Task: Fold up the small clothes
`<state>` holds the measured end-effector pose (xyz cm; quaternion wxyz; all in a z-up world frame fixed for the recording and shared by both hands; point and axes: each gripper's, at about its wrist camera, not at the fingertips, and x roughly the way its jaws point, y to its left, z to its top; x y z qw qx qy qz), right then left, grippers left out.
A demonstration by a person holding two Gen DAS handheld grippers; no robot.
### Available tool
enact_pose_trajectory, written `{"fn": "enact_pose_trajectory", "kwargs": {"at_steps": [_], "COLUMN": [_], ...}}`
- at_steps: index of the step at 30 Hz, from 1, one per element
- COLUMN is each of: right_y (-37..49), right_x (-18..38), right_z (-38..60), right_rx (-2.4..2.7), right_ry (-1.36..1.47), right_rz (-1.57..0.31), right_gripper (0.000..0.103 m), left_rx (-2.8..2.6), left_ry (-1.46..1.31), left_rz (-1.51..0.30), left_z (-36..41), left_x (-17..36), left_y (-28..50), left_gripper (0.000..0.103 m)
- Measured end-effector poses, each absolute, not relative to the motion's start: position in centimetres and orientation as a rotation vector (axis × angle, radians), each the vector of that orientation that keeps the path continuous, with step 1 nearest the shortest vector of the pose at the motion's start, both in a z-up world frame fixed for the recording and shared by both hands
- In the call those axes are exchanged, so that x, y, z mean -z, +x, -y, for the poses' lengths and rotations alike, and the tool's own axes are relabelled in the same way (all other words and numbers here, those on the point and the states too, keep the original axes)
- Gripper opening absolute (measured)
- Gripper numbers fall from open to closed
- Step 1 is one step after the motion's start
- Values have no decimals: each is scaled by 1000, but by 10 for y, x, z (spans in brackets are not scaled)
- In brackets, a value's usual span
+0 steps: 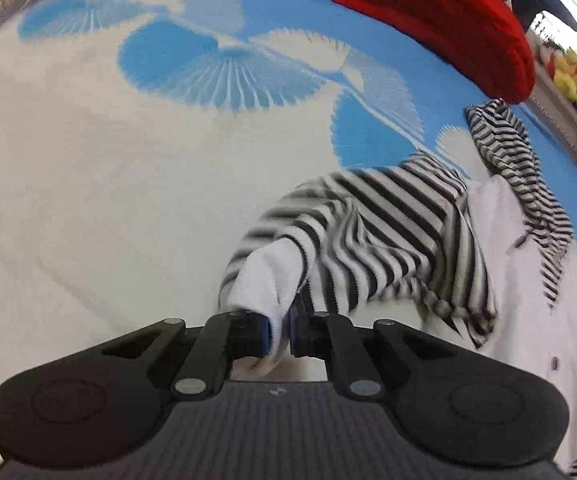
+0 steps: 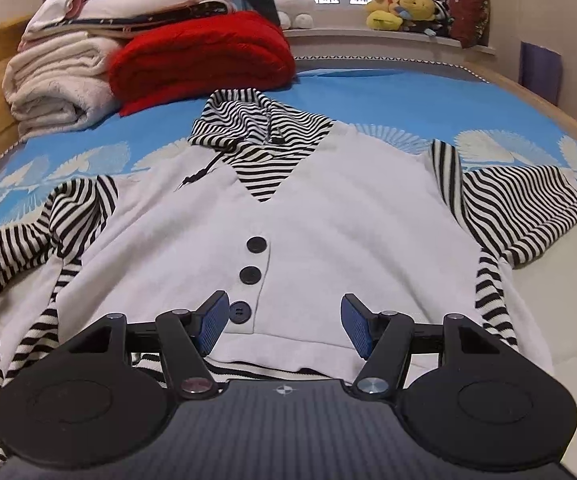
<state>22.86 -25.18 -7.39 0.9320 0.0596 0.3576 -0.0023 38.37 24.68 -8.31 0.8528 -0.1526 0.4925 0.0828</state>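
A small white top (image 2: 328, 216) with black-and-white striped sleeves, a striped hood (image 2: 248, 120) and three dark buttons (image 2: 250, 274) lies front up on the blue and white bedspread (image 2: 428, 96). My left gripper (image 1: 279, 332) is shut on the white cuff (image 1: 264, 280) of its striped sleeve (image 1: 368, 240), which trails off to the right. In the right wrist view my right gripper (image 2: 284, 324) hangs open just over the top's lower hem, with nothing between its blue pads (image 2: 210, 322). The other sleeve (image 2: 528, 208) lies spread out flat at the right.
A folded red knit (image 2: 204, 64) and a stack of white towels and blankets (image 2: 56, 76) sit at the head of the bed, left of the hood. Plush toys (image 2: 404, 8) line the window ledge. The wooden bed frame (image 2: 544, 96) curves along the right.
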Motion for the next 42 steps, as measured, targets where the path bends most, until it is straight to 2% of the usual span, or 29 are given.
{"fn": "enact_pose_trajectory", "kwargs": {"at_steps": [2,5,6,7,8,9,11,13,17,23,25,26,27,31,35,37,38,39,40,41,42], "right_y": [231,235,236,237,238,239,241,242,245,245,245,245,246,247,244,243,243,243,242,242,241], "right_x": [75,77,78,80,81,83,85,87,90,92,92,92,93,91,87,88,89,89,88,85,83], "right_z": [247,241,241,240,239,239,240,240,241,240,239,239,238,240,246,250,253,257,261,266,273], "right_rx": [1,-3,-3,-4,-5,-4,-3,2,6,3,1,1,0,11,19,23,23,22,23,28,37], "right_ry": [105,77,70,63,59,57,56,51,44,41,39,35,30,28,43,56,67,85,108,131,158], "right_rz": [-732,-735,-737,-741,-746,-751,-763,-768,-780,-786,-788,-788,-787,-782,-758,-768,-772,-776,-776,-771,-760], "right_gripper": [64,64,64,64,64,64,64,64,64,64,64,64,64,64,64,64,64,64,64,64,64], "left_rx": [-243,-389,-458,-508,-521,-549,-657,-675,-645,-558,-518,-510,-498,-585,-578,-579,-588,-591,-596,-615,-636], "left_ry": [-181,-196,-180,-189,-226,-274,-283,-295,-386,-610,-680,-661,-628,-511,-537,-529,-541,-556,-569,-568,-554], "left_rz": [-940,-857,-825,-828,-851,-862,-857,-832,-943,-1006,-993,-959,-951,-850,-910,-886,-863,-847,-834,-830,-823], "left_z": [-257,-316,-336,-359,-376,-393,-402,-402,-401,-389,-387,-379,-373,-370,-399,-395,-391,-386,-380,-373,-363], "left_x": [56,12,2,-4,-4,-3,2,11,56,111,120,117,115,87,98,101,99,95,92,85,75], "left_y": [395,422,431,442,452,458,456,450,441,424,427,429,430,420,425,421,417,414,411,408,405], "left_gripper": [9,9,11,17,41,71,103,103,103,102,81,32,8,8,10,21,34,54,66,84,86]}}
